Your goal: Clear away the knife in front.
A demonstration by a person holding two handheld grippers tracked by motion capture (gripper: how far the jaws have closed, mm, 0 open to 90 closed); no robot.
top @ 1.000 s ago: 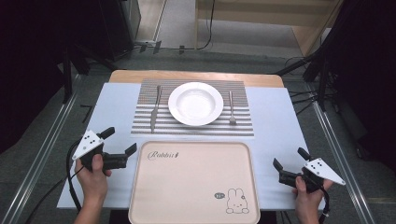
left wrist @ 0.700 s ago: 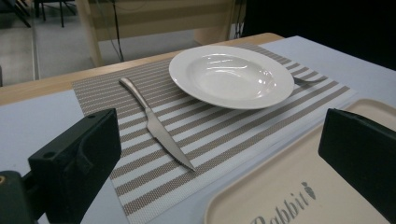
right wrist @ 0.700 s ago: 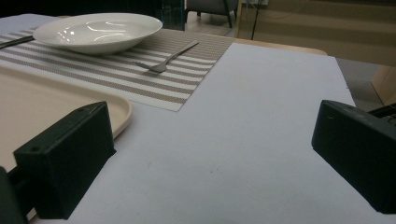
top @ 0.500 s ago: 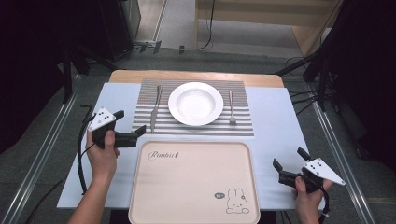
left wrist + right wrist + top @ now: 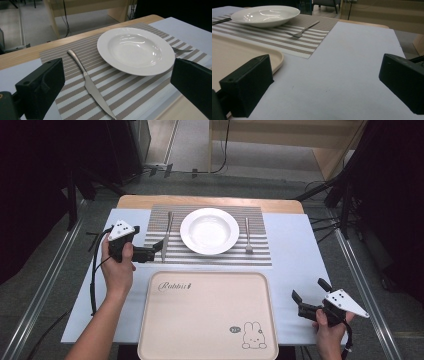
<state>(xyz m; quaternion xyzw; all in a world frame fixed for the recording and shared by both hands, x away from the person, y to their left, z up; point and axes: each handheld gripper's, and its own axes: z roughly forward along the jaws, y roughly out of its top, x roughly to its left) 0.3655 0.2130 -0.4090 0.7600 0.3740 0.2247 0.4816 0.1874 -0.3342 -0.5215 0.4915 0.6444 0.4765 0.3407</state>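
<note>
Two claws apart — left claw [image 5: 159, 248] at knife [image 5: 166, 235] | right claw [image 5: 309, 297] idle

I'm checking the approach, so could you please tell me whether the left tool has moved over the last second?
Yes. The left tool has moved forward and inward, from beside the tray to the knife on the striped mat.

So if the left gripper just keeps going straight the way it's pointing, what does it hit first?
Most likely the knife on the striped placemat: it lies between the open left gripper jaws, with the white plate farther on.
</note>
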